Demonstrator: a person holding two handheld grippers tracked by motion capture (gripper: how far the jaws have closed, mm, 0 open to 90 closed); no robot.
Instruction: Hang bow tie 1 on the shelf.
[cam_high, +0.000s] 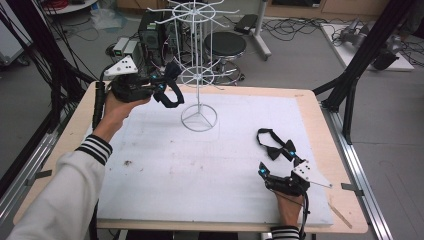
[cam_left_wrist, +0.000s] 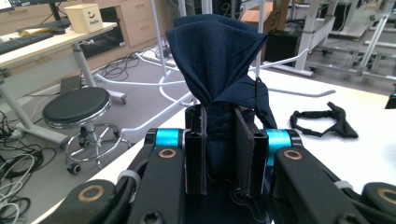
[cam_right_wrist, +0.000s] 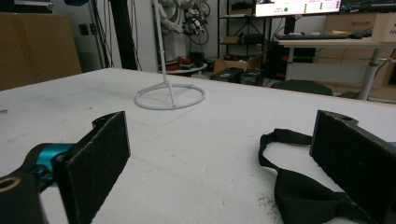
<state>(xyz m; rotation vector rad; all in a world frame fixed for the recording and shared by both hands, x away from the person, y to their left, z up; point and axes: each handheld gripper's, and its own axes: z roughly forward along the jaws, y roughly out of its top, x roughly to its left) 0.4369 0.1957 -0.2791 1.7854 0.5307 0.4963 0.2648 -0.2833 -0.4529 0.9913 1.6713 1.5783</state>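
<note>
Left gripper (cam_left_wrist: 219, 154) clamps navy bow tie (cam_left_wrist: 219, 60); right gripper (cam_right_wrist: 219, 158) open; box (cam_left_wrist: 83, 17) reads "Hello".

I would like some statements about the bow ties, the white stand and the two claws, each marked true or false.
1. The left claw is shut on the navy bow tie. True.
2. The right claw grips the black bow tie. False: its jaws stand open, and the tie lies on the white table cover beside one jaw.
3. The white wire stand stands upright on the table. True.
4. The navy bow tie already hangs on a hook of the stand. False: it is held in the left claw, near the stand.
5. The black bow tie lies at the table's left side. False: at the right.
</note>
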